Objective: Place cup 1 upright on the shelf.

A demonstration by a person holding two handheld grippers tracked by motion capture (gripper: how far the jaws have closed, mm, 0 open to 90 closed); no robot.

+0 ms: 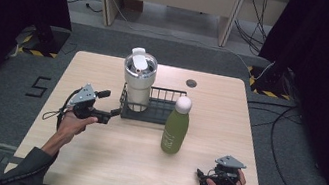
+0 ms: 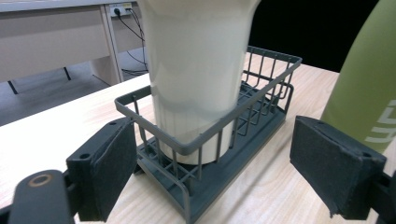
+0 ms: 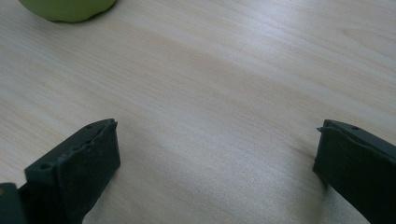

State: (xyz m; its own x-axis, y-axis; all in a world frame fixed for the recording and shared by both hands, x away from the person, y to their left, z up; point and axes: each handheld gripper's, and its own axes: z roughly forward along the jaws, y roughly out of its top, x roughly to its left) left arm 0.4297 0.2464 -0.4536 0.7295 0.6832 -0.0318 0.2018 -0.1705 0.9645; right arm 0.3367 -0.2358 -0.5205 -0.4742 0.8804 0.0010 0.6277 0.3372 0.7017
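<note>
A dark wire basket (image 1: 165, 92) sits at the table's middle with a white lidded tumbler (image 1: 139, 74) standing upright in its left end. A green bottle (image 1: 175, 129) with a white cap stands just in front of the basket's right end. My left gripper (image 1: 109, 103) is level at the basket's left end, open. In the left gripper view the basket's near corner (image 2: 187, 149) and the tumbler (image 2: 196, 70) lie between the spread pads (image 2: 112, 168), with the bottle (image 2: 369, 93) at the right. My right gripper (image 1: 202, 175) rests open near the front right edge, over bare wood (image 3: 217, 140).
The wooden table (image 1: 105, 159) has a small round grommet (image 1: 191, 83) behind the basket. Dark curtains stand at both sides. Cables trail over the grey floor at the right, and desk legs stand beyond the far edge.
</note>
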